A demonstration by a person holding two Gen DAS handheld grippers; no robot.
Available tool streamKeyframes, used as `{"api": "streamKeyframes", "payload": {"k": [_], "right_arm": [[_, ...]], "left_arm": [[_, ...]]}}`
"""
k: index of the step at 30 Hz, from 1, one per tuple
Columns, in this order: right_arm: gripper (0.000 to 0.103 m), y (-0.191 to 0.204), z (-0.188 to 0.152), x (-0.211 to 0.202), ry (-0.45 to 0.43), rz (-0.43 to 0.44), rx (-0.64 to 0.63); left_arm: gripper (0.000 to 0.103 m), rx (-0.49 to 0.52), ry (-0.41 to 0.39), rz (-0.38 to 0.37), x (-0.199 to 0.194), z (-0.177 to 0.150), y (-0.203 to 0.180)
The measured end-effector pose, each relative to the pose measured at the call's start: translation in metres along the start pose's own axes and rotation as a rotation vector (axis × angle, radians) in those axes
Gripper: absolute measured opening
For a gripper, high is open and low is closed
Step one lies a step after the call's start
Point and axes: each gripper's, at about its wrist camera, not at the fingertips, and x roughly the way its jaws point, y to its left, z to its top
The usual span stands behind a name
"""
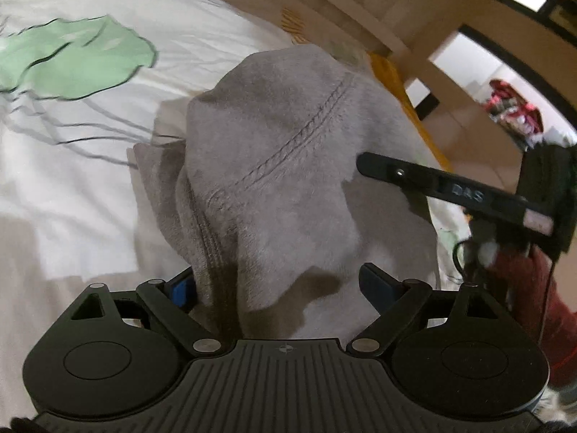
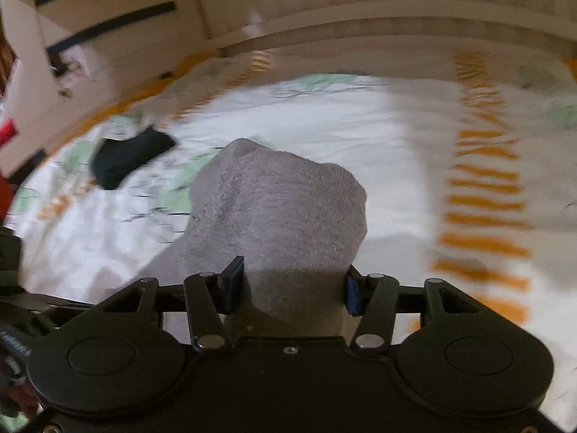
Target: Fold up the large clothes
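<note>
A big bed (image 1: 90,151) fills most of both views. Its white sheet (image 2: 378,151) has green leaf shapes (image 1: 72,61) and rows of orange stripes (image 2: 483,198). Past the bed there is a pale wall, and a light-colored cupboard with dark lines (image 2: 108,25) stands to one side. A doorway (image 1: 479,68) shows a tiled floor with a pile of red and pink things (image 1: 512,108) on it.

The gray fuzzy garment (image 1: 281,166) is lifted up over the bed, bunched in soft folds, with a braided seam running across it. A small black cloth (image 2: 126,158) lies on the sheet, well apart from the gray one.

The left gripper (image 1: 277,285) has its blue pads spread wide, and gray cloth drapes between them; whether it pinches the cloth is hard to tell. The right gripper (image 2: 292,288) squeezes a wad of the gray garment (image 2: 277,209) between its two blue pads (image 2: 230,287). In the left view, the right gripper's black finger (image 1: 414,176) pokes at the garment's edge.
</note>
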Motion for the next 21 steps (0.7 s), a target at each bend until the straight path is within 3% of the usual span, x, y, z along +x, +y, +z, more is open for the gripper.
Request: {"api": "streamKeyframes", "payload": {"k": [4,9,11,16,19,21], "right_arm": [[0.059,-0.018,-0.01,0.023,0.054,-0.083,-0.058],[0.065,-0.015,-0.029,0.023,0.0,-0.108,-0.046],[0.07,-0.013,-0.026,0.011,-0.024,-0.131,-0.06],[0.072,-0.009,-0.019,-0.03,-0.094,-0.155,-0.03],[0.072,-0.004,-0.033,-0.046,-0.071,-0.164,-0.039],[0.072,0.002,-0.047,-0.052,-0.039,-0.18,-0.057]], "left_arm": [[0.089,0.124,0.014,0.08,0.011,-0.015,-0.013],[0.089,0.175,0.017,0.116,-0.001,-0.028,-0.022],[0.089,0.172,-0.019,0.124,-0.014,-0.028,-0.026],[0.089,0.226,-0.2,0.174,-0.047,-0.018,-0.041],[0.089,0.18,-0.229,0.225,-0.045,-0.008,-0.037],[0.089,0.162,-0.194,0.292,-0.037,-0.01,-0.028]]}}
